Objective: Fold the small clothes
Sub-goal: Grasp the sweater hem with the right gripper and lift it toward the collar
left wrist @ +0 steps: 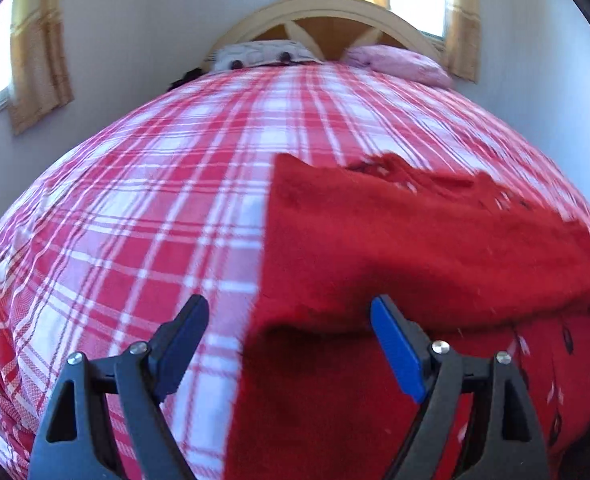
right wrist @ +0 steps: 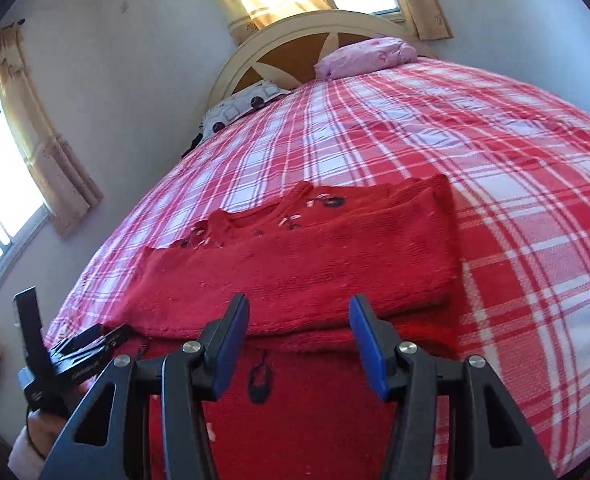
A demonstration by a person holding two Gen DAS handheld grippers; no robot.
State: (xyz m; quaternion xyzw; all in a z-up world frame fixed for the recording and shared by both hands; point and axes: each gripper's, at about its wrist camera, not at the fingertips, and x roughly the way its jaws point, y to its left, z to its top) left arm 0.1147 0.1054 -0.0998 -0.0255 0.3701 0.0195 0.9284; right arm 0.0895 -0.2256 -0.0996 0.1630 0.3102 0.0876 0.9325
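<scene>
Nearest me, left gripper (left wrist: 291, 312) gapes wide over red-and-white plaid bedspread (left wrist: 143, 200), nothing between its pads. Red knitted sweater (right wrist: 295, 272) lies folded on the bed, centre-right. Right gripper (right wrist: 299, 316) jaws parted, empty, just above the sweater's near fold.

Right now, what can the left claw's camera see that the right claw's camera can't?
Only the left view shows the left claw from behind, wide open over the sweater's left edge. Only the right view shows the right claw, open with nothing between its pads, plus the hand holding the other tool and the sweater's right edge. Both show the folded red sweater on the plaid bedspread, the pink pillow and the headboard.
</scene>
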